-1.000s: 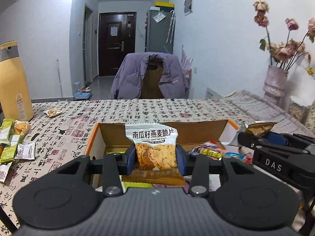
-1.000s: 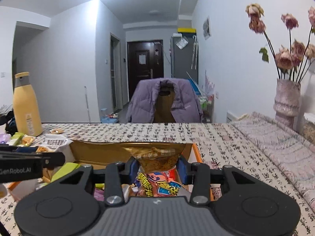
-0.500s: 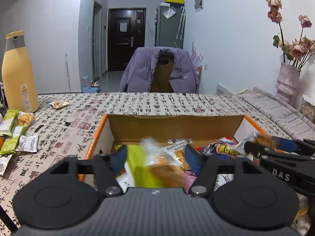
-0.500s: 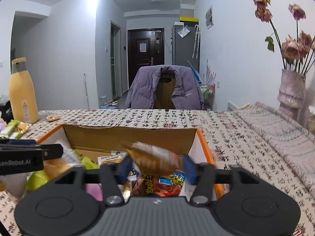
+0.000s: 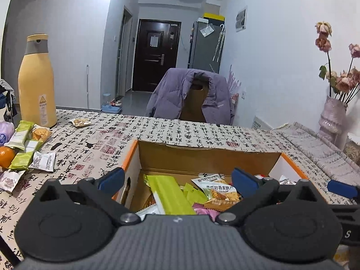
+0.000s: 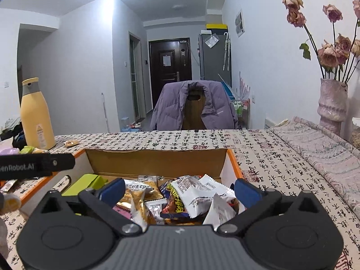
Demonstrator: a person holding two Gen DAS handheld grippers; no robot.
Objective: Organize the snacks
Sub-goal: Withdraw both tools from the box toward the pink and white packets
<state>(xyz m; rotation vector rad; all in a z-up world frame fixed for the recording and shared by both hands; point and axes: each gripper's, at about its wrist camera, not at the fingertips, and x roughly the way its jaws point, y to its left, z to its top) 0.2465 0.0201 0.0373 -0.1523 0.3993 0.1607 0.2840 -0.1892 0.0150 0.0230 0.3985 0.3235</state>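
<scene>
Left gripper [image 5: 177, 178]: jaws opening, now spread wide, nothing clamped between the blue pads. Below the gap, inside the cardboard box [image 5: 202, 157], lie a long green wrapper [image 5: 173, 194] and an oat-crisp packet [image 5: 221, 191]; the gripper body cuts off their near ends, and the box's near wall is hidden entirely.

Right gripper [image 6: 178, 190]: jaws opening, likewise at full spread, gripping nothing. Under it, at the box's right end, is a heap of snacks: a gold-wrapped packet [image 6: 140, 202], a white packet [image 6: 195, 193] and a dark packet with yellow lettering [image 6: 174, 204]. The lettering is too crumpled to read. The left gripper's black finger enters from the frame's left edge and covers part of the box's left rim.

Left of the box, on the calligraphy-print tablecloth [image 5: 157, 132], loose snack packets [image 5: 29, 153] sit beside an orange [image 5: 5, 156] partly cut by the frame edge. A yellow bottle [image 5: 36, 83] stands behind them. Beyond the box's far wall, a purple jacket [image 5: 189, 94] drapes a chair. A vase of dried roses [image 6: 333, 103] stands right of the box.
</scene>
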